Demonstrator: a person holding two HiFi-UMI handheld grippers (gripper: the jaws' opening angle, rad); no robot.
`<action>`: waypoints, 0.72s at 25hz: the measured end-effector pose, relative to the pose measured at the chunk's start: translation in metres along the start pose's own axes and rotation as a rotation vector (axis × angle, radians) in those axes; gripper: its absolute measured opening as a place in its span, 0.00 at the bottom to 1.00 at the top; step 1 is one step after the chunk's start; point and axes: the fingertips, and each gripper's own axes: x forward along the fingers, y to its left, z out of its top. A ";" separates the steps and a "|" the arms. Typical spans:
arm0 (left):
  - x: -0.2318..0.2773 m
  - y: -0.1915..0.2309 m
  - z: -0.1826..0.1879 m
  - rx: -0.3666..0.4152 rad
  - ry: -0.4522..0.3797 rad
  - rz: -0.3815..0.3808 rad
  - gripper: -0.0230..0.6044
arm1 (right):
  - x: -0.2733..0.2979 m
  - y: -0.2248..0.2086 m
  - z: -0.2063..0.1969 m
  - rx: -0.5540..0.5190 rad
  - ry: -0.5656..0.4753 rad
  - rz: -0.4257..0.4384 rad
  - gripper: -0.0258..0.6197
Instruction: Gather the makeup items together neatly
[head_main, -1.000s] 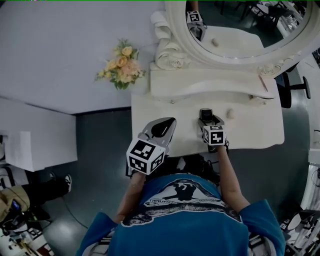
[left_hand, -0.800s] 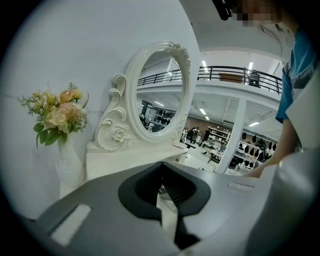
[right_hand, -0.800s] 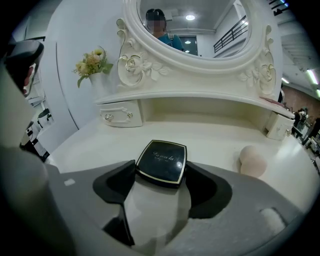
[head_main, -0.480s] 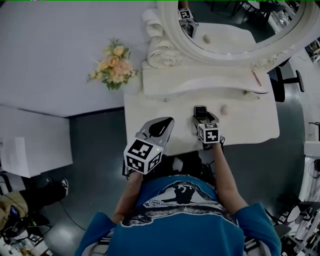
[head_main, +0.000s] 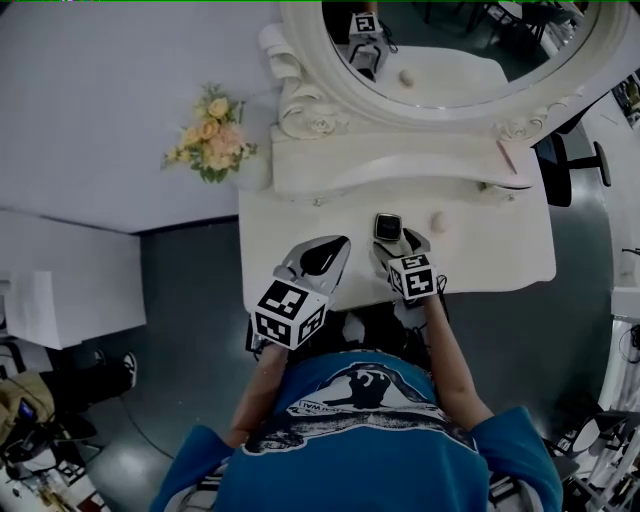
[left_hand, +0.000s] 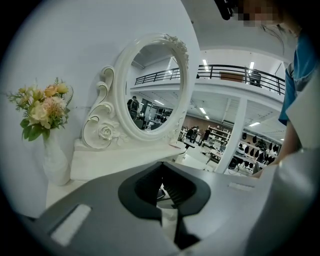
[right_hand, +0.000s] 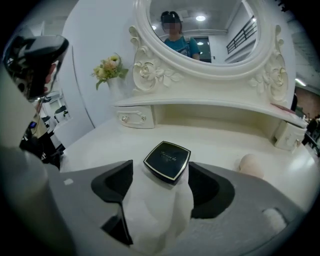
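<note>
A black square compact lies flat on the white dressing table. My right gripper is just behind it with its jaws opening. The compact's near corner sits between the fingertips, and the pads do not press on it. A beige makeup sponge rests a little to the right of the compact. My left gripper hovers over the table's front left part, shut with nothing in it.
An oval mirror in a carved white frame stands on a raised shelf at the back. A small pink item lies on the shelf's right end. A vase of flowers stands at the far left. A little drawer sits under the shelf.
The right jaws have spread apart, off the compact's sides, and the gripper sits slightly further back from it. The left gripper has kept its place.
</note>
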 end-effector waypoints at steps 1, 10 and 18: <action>0.004 -0.002 0.001 -0.002 0.000 0.005 0.06 | -0.006 0.000 0.001 -0.022 -0.006 0.017 0.58; 0.051 -0.038 0.005 -0.004 0.012 0.007 0.06 | -0.071 -0.062 0.008 -0.021 -0.097 0.007 0.47; 0.101 -0.071 0.009 -0.002 0.012 0.014 0.06 | -0.111 -0.183 0.030 0.020 -0.181 -0.120 0.34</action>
